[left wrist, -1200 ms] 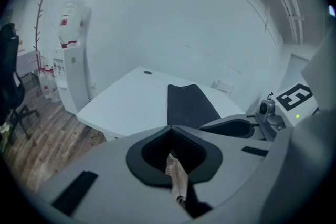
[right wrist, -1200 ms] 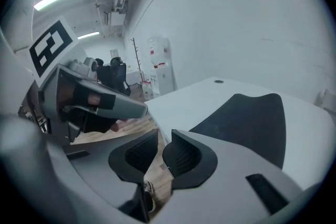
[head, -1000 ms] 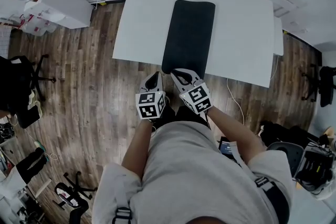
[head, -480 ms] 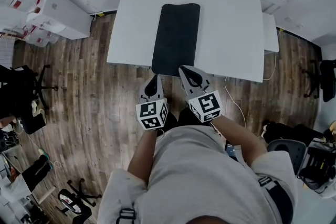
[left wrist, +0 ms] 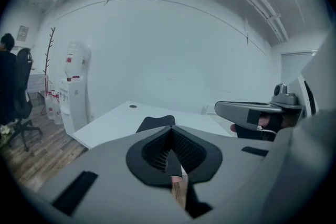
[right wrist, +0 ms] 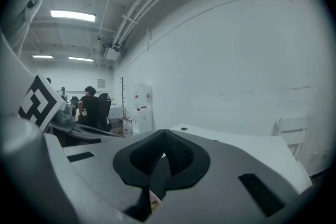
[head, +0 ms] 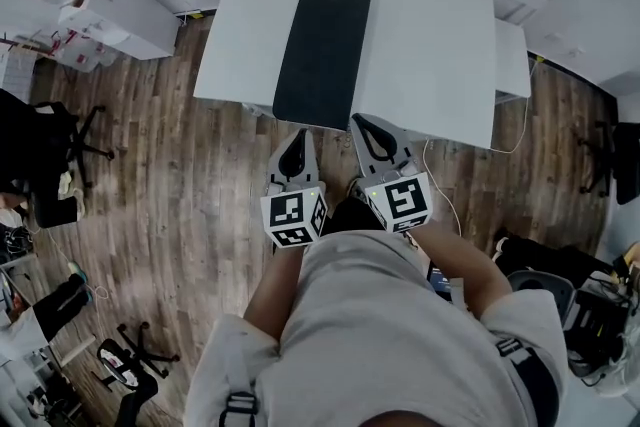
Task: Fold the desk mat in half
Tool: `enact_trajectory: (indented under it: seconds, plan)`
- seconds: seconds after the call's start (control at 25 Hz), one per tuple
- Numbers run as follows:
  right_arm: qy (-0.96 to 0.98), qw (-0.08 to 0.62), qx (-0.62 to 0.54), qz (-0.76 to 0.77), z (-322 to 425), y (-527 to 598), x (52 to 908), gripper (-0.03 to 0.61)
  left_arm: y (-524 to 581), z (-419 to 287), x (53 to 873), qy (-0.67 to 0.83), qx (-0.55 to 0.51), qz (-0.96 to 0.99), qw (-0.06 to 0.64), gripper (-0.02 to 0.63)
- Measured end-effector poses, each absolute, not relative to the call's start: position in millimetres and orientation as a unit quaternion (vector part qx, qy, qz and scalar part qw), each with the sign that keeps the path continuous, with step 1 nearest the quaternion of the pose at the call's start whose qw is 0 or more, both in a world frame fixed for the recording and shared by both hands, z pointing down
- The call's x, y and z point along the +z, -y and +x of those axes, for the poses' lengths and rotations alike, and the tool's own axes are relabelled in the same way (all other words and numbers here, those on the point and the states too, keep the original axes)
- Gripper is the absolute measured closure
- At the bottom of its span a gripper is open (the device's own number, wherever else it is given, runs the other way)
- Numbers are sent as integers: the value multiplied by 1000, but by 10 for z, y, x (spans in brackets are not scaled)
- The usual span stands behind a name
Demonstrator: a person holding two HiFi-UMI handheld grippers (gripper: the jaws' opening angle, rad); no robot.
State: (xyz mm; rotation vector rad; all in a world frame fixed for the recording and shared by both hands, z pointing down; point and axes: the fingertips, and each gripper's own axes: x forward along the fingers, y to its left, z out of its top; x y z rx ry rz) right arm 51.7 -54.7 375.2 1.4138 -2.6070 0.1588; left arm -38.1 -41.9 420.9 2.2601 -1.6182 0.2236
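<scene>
The left gripper (head: 299, 137) and right gripper (head: 363, 125) have drawn back from the mat (head: 322, 58) and now hang off the desk's (head: 430, 45) near edge, jaws closed on nothing. The mat lies flat, running near edge to far edge, left of middle. I cannot tell whether it is already doubled or single.

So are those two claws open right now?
No, the left gripper and right gripper each show jaws pressed together with nothing between.
</scene>
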Motion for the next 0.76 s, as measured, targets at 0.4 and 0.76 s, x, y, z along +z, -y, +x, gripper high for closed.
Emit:
enact_trajectory:
  seconds: [0.4,0.76]
  plan:
    - [894,91,35,438,541,350,3605,540,271,-165,4074,569,89,802,158,603]
    - [896,120,12,427,536,306,3632,540,107,-100,4175,569,88,792,201,603]
